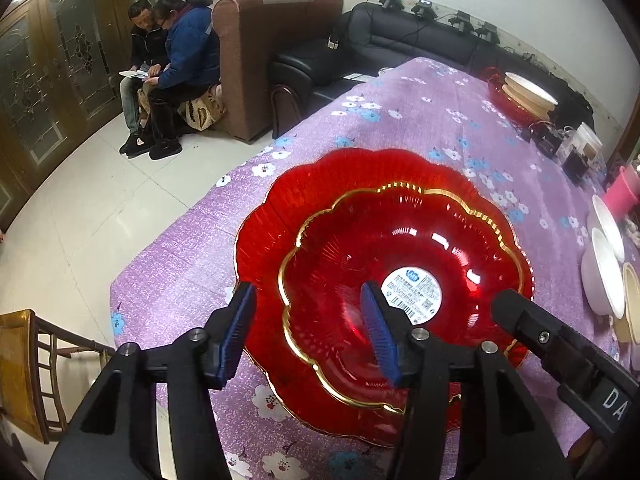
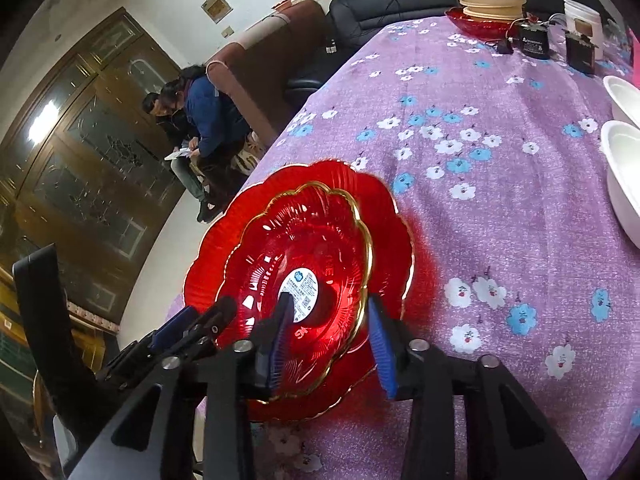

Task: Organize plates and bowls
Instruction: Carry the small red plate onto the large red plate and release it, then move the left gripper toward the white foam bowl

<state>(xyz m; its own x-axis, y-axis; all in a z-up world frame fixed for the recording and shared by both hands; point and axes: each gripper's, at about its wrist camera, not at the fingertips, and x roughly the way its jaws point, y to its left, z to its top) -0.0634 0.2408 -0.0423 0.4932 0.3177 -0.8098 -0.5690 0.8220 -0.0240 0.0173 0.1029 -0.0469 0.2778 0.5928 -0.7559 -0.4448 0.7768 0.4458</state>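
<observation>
Two red scalloped glass plates lie stacked on the purple flowered tablecloth [image 1: 404,120]. The smaller gold-rimmed plate [image 1: 400,240] [image 2: 316,228], with a round white label at its centre, rests inside the larger red plate [image 1: 260,232] [image 2: 208,252]. My left gripper [image 1: 308,324] stands open astride the stack's left rim, one blue pad outside the plates and one over the smaller plate's well. At the stack's right rim my right gripper [image 2: 330,326] is open too, with the gold edge between its pads and neither pad pressing. Each gripper shows at the edge of the other's view.
White bowls [image 1: 604,276] [image 2: 624,176] sit at the table's right side. Cream bowls [image 1: 528,94] [image 2: 492,2] are stacked on another red plate at the far end, near black boxes [image 2: 534,42]. A wooden chair [image 1: 24,360] stands by the near left corner. Two people sit by the sofa.
</observation>
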